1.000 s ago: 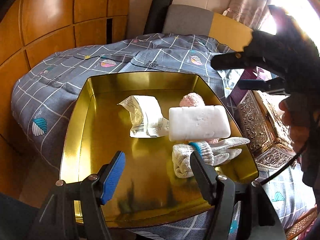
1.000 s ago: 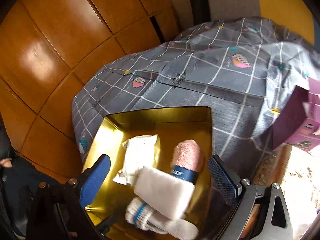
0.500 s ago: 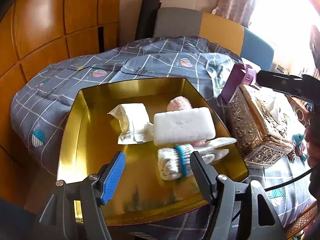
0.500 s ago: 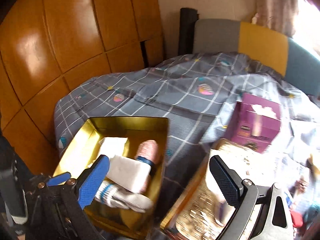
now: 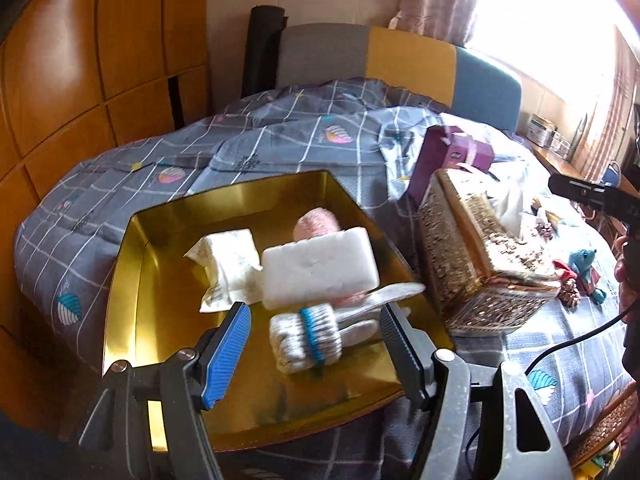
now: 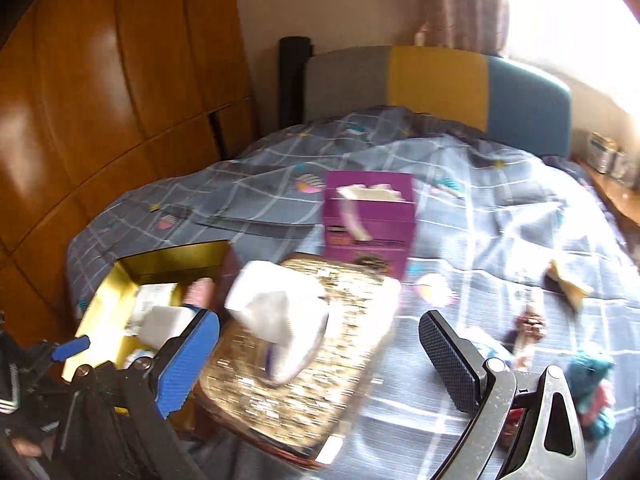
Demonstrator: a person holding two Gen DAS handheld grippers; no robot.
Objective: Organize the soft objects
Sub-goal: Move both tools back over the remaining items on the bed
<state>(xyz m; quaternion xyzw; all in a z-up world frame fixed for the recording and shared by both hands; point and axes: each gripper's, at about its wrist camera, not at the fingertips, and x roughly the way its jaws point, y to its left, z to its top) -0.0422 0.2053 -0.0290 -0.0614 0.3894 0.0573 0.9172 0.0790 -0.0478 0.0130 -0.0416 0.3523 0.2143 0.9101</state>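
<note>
A gold tray (image 5: 132, 288) on the bed holds a white sponge (image 5: 320, 268), a rolled white sock with a blue band (image 5: 308, 336), a pink roll (image 5: 316, 222) and a white packet (image 5: 228, 268). My left gripper (image 5: 314, 346) hovers open over the tray's near side, the sock roll showing between its fingers but not touched. My right gripper (image 6: 320, 360) is open above a gold ornate tissue box (image 6: 328, 380), nothing in it. To its right lie a teal soft toy (image 6: 592, 384) and small scattered items (image 6: 528, 324). The tray (image 6: 180, 260) sits at its left.
A purple tissue box (image 6: 368, 216) stands behind the gold one on the grey checked quilt (image 6: 480, 208). Wooden wardrobe panels (image 5: 80, 80) run along the left, a headboard (image 6: 440, 84) at the back. The right gripper's tip (image 5: 588, 196) and a hand show at the left view's right edge.
My right gripper has swung right, from over the tray to over the gold tissue box and the bed. The left gripper has drawn back and up a little, still open.
</note>
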